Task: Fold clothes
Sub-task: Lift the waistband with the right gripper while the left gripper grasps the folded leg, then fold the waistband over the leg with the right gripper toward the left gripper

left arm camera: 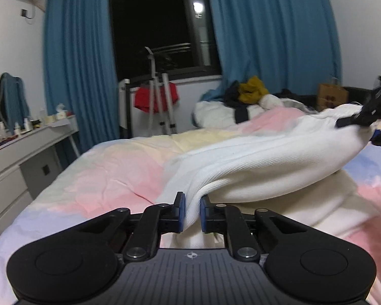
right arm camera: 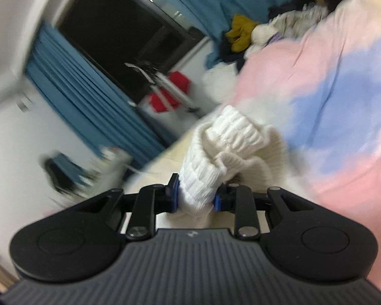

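Soft, light white ribbed knit garment (left arm camera: 254, 162) sags between left gripper (left arm camera: 192, 212) and right gripper (right arm camera: 195, 192); both fingers clench bunched edges, likely stretchy.

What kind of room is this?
Most likely a bedroom. There is a bed with a pastel cover, blue curtains beside a dark window, and a desk crowded with small bottles.

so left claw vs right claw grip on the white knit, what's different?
The left claw pinches a thin, smooth fold of the white knit garment; the right claw clamps a thick, bunched ribbed end. So the left claw's pads sit nearly together and the right claw's stand wider apart. The right claw holds its end lifted off the bed; the left claw's stays low. Both are shut on the same garment.
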